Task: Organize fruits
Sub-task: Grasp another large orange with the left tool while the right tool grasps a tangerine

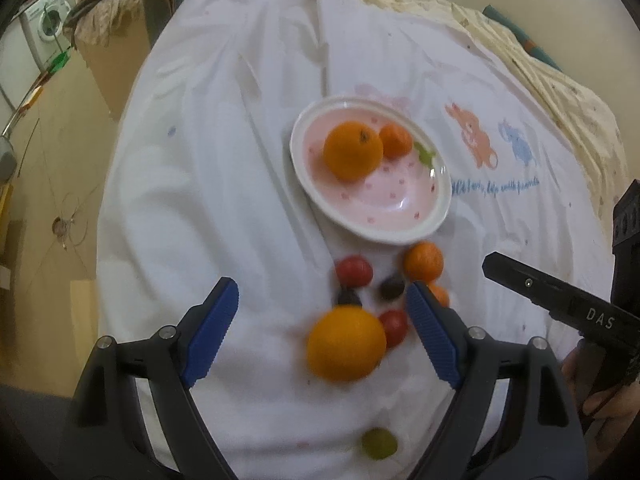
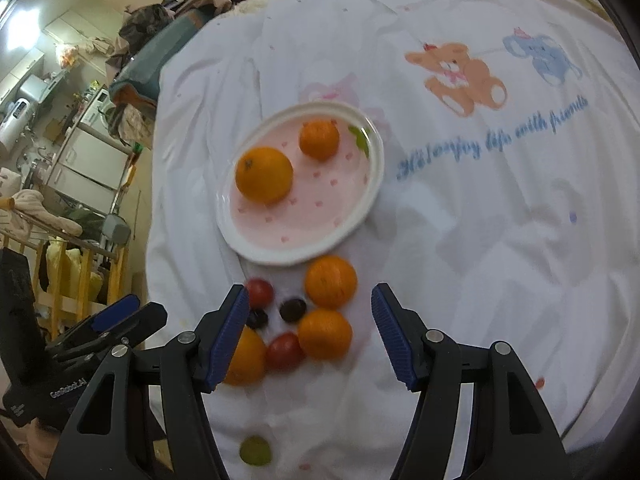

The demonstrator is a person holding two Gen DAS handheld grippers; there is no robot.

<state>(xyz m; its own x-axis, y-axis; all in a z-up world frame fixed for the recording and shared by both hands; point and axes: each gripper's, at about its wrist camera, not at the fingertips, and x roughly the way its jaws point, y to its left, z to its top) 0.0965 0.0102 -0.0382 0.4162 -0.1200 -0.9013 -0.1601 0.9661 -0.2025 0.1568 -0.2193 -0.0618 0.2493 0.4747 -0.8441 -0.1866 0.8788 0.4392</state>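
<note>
Two oranges sit on the plate [image 1: 438, 204] beyond both empty, wide-open grippers, left [image 1: 324, 332] and right [image 2: 308, 336], while loose fruit between the fingers awaits sorting.

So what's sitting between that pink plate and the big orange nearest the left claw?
In the left wrist view, between plate and orange: a red tomato and a dark grape.

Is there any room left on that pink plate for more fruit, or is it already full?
Yes. The plate holds only a large orange and a small orange at its far side; its near half is bare. The white sheet right of the plate is also open. The crowded spot is the fruit cluster just in front of the plate.
</note>
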